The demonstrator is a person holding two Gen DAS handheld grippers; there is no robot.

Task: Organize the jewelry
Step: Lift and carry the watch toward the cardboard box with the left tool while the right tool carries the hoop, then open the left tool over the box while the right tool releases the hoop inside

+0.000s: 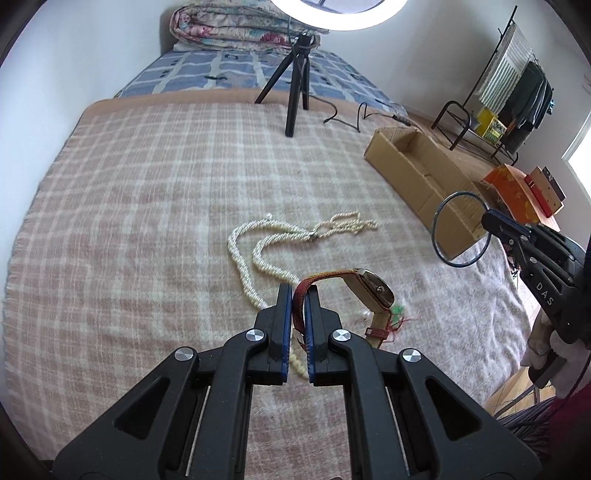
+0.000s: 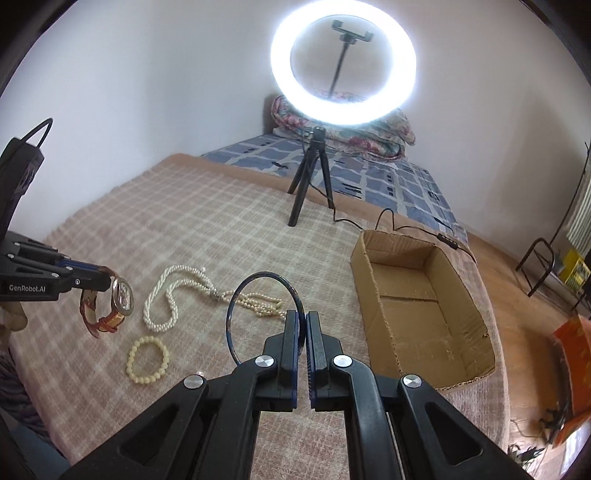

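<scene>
My left gripper (image 1: 299, 291) is shut on the red strap of a wristwatch (image 1: 373, 291), held above the checked blanket; the same gripper (image 2: 105, 282) and watch (image 2: 120, 295) show at the left of the right wrist view. My right gripper (image 2: 302, 317) is shut on a thin dark blue bangle (image 2: 236, 299), and appears again (image 1: 487, 218) with the bangle (image 1: 441, 229) at the right of the left wrist view. A white pearl necklace (image 1: 258, 251) (image 2: 173, 295) lies on the blanket. A cream bead bracelet (image 2: 147, 360) lies near it. An open cardboard box (image 2: 413, 306) (image 1: 417, 166) stands on the right.
A ring light (image 2: 343, 70) on a black tripod (image 2: 310, 181) stands at the back of the bed, its cable (image 2: 388, 218) trailing behind the box. An orange box (image 1: 517, 195) sits beyond the bed's right edge. Folded quilts (image 1: 236, 26) lie at the head.
</scene>
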